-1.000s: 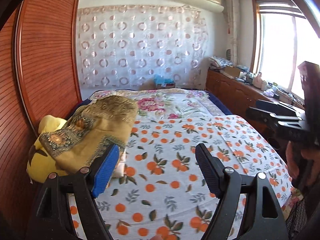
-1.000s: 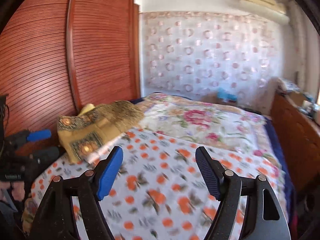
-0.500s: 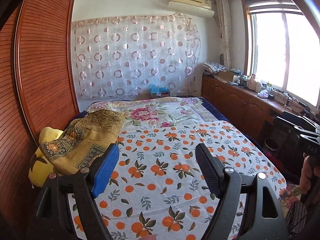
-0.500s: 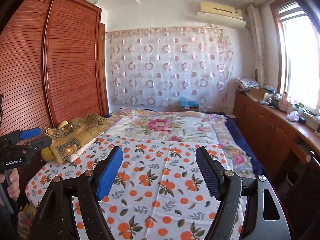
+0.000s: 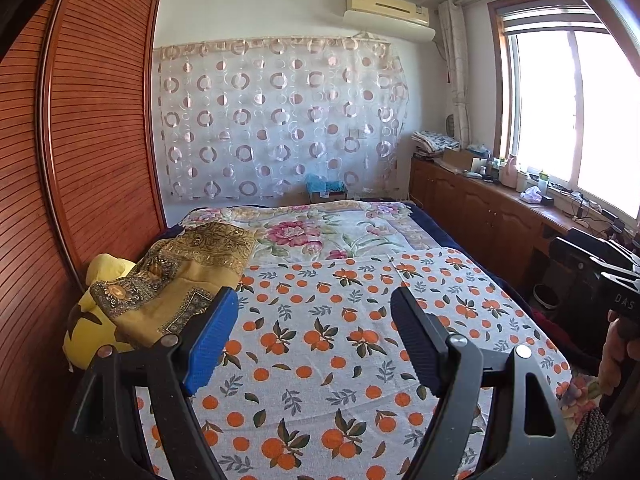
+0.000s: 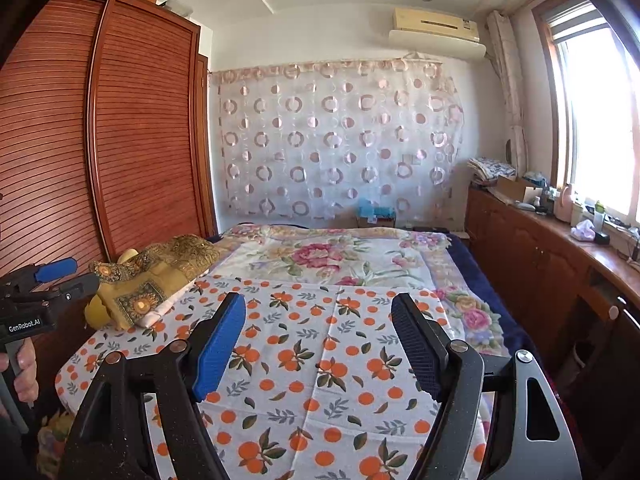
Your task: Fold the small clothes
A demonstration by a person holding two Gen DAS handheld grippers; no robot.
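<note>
A folded golden-brown patterned cloth (image 5: 180,280) lies at the bed's left side, draped over a yellow cushion (image 5: 92,320); the right wrist view shows the cloth (image 6: 160,272) too. An orange-print sheet (image 5: 340,340) covers the near half of the bed. My left gripper (image 5: 314,300) hovers open above the sheet, just right of the cloth, with nothing between its fingers. My right gripper (image 6: 318,304) is also open and empty over the sheet (image 6: 320,360). Each gripper shows at the edge of the other's view, held in a hand (image 6: 24,364).
A slatted wooden wardrobe (image 5: 80,140) runs along the bed's left side. A floral blanket (image 5: 320,232) covers the far half. Low wooden cabinets (image 5: 480,208) with clutter stand under the window on the right. A circle-print curtain (image 6: 340,140) hangs behind the bed.
Both grippers have drawn back from the bed, so the cloth looks smaller and farther off. The right view has swung right, away from the wardrobe. Both stay open.
</note>
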